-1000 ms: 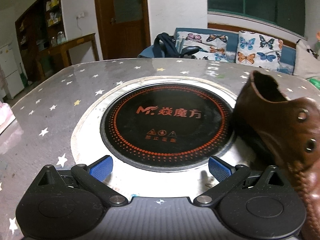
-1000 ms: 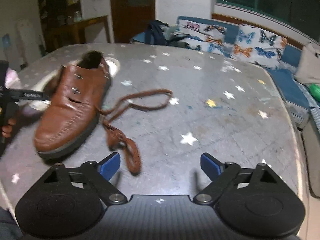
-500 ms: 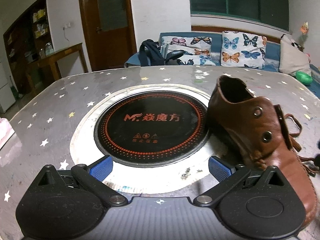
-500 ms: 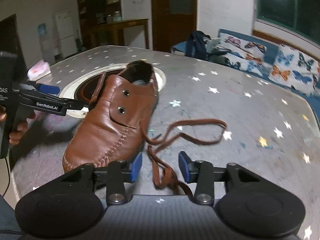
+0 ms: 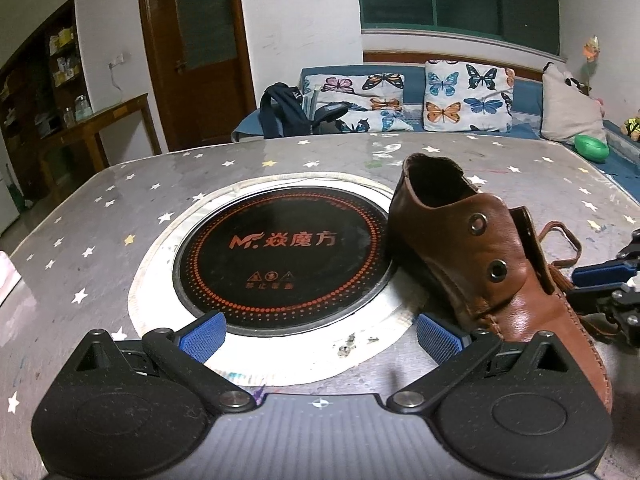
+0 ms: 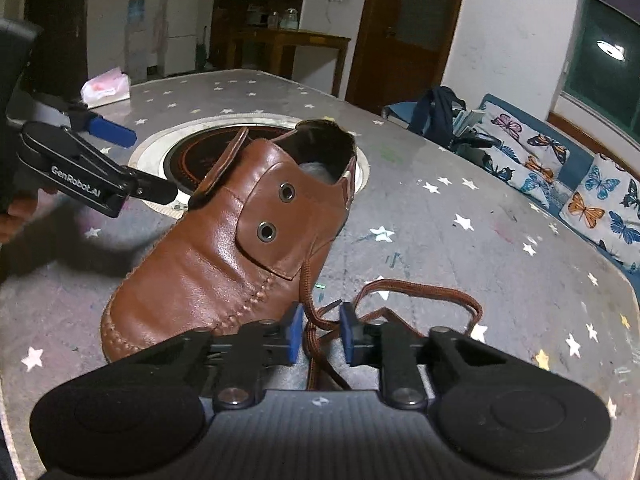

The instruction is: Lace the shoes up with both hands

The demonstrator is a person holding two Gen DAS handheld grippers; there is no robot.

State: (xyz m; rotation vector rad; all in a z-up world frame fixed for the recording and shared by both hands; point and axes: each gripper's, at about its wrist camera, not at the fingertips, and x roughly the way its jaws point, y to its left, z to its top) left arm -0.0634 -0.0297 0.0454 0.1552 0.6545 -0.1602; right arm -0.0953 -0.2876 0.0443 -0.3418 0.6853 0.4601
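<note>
Right hand-held gripper [image 6: 318, 334] sat low over the near edge of the surface [image 6: 500, 264], jaws narrowed to a small gap with strands of the brown lace [image 6: 424, 292] running between them; pads not yet clamped, as far as could be seen. Lace lay directly ahead, looping off toward the right edge. Brown shoe [image 6: 224, 248] lay just left of it, toe near, heel far, long axis slanting away toward the inset cooktop [image 5: 280, 252]; both visible eyelets [image 6: 267, 231] empty. Left hand-held gripper [image 5: 318, 330] was wide open, holding nothing, beside the shoe's other flank. Right one nearer the lace.
</note>
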